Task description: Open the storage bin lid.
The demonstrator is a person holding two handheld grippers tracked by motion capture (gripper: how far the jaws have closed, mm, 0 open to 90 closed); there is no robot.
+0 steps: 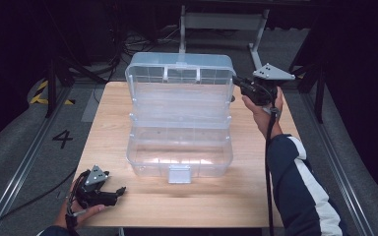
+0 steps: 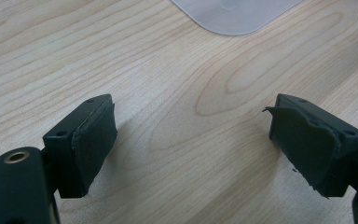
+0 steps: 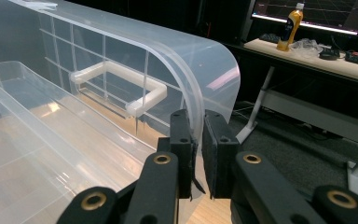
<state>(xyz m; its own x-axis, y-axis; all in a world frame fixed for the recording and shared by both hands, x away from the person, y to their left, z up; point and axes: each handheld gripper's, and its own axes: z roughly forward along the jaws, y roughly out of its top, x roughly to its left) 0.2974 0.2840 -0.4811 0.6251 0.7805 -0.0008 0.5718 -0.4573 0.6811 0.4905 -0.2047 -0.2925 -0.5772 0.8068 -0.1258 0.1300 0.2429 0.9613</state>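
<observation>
Pads of the right gripper (image 3: 198,156) pinch the curved rim of the clear lid (image 1: 179,81), a hold at the far right corner that likely keeps the lid propped upright on its hinge. That lid belongs to a clear plastic storage box (image 1: 179,147) sitting mid-table with its latch (image 1: 179,173) facing the person. Down at the near left corner, the left gripper (image 2: 191,140) rests low over the bare wooden table (image 2: 177,74), jaws apart and holding nothing, seemingly waiting just clear of the box.
</observation>
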